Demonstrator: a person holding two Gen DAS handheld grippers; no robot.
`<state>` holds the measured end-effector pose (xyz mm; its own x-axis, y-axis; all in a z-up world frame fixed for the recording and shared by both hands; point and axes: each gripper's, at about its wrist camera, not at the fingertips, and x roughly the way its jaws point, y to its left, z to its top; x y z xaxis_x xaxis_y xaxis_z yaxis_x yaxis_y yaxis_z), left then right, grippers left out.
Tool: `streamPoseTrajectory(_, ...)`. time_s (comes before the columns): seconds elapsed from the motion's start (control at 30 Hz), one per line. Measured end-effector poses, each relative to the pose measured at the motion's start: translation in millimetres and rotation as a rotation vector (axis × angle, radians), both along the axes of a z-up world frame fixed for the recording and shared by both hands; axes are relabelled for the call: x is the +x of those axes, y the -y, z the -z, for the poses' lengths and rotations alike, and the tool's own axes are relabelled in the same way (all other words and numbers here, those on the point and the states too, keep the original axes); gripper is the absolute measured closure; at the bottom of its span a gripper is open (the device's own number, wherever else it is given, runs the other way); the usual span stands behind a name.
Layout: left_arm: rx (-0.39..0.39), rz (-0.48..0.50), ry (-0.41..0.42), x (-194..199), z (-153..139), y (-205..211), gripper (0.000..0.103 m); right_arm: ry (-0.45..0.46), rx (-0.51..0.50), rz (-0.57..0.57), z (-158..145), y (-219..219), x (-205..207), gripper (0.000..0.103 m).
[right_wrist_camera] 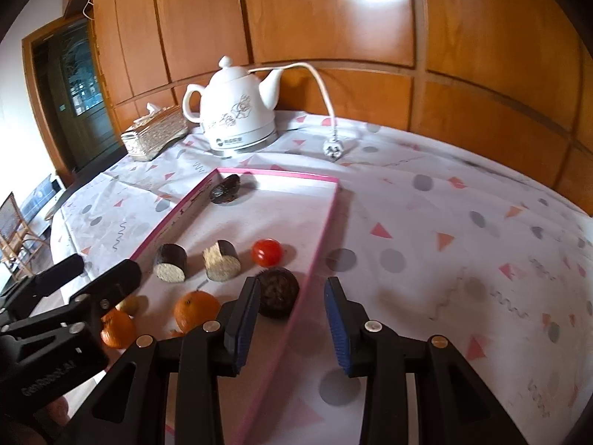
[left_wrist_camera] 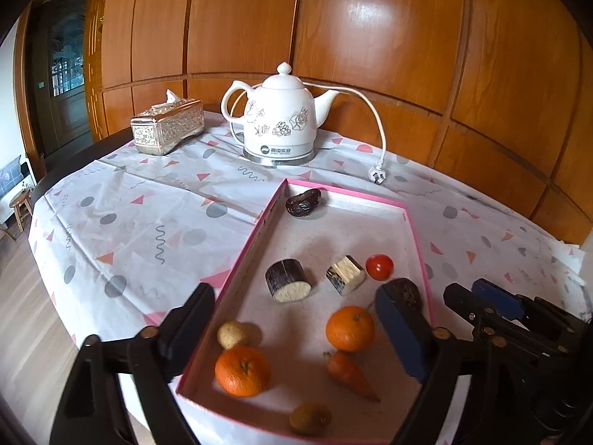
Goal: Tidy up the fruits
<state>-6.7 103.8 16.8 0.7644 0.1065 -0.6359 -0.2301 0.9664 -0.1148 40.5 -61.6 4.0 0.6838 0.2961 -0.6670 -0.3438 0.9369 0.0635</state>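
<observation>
A pink-rimmed tray (left_wrist_camera: 255,237) holds two oranges (left_wrist_camera: 350,328) (left_wrist_camera: 242,371), a carrot (left_wrist_camera: 350,374), a tomato (left_wrist_camera: 379,267), two cut sugarcane pieces (left_wrist_camera: 288,280) (left_wrist_camera: 345,275), a small yellowish fruit (left_wrist_camera: 231,333), a greenish fruit (left_wrist_camera: 309,418), a dark round fruit (right_wrist_camera: 277,292) and a dark wrinkled fruit (left_wrist_camera: 303,202) at the far corner. My left gripper (left_wrist_camera: 292,333) is open and empty over the tray's near end. My right gripper (right_wrist_camera: 292,326) is open and empty, straddling the tray's right rim (right_wrist_camera: 318,248) just behind the dark round fruit.
A white kettle (left_wrist_camera: 280,118) with cord and plug (left_wrist_camera: 377,175) stands at the back of the table. A tissue box (left_wrist_camera: 166,126) sits left of it. The patterned tablecloth (left_wrist_camera: 129,230) covers the round table. Wooden panels stand behind.
</observation>
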Motion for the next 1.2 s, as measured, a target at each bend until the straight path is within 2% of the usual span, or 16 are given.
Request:
streamPoseTrajectory(0.07,0.008,-0.009,0.002,-5.6,-0.3,2.4,0.004,0.005,0.001,0.017,0.3,3.8,-7.0,0.067)
streamPoseTrajectory(0.2,0.005,-0.006,0.019,-13.1,-2.5,5.3,0.0,-0.003,-0.001,0.031,3.7,7.4,-14.2,0.067)
streamPoseTrajectory(0.47,0.018,0.0,0.046,-19.6,-10.9,11.1,0.0,0.008,-0.015,0.022,3.5,4.7,-25.5,0.067)
streamPoseTrajectory(0.63,0.047,-0.031,0.023,-18.6,-10.9,13.9,0.0,0.012,-0.017,0.014,2.3,2.7,-28.7,0.067)
streamPoseTrajectory(1.2,0.048,-0.066,0.031,-21.0,-12.5,10.5,0.0,0.012,-0.031,-0.008,4.8,-1.4,-31.3,0.067)
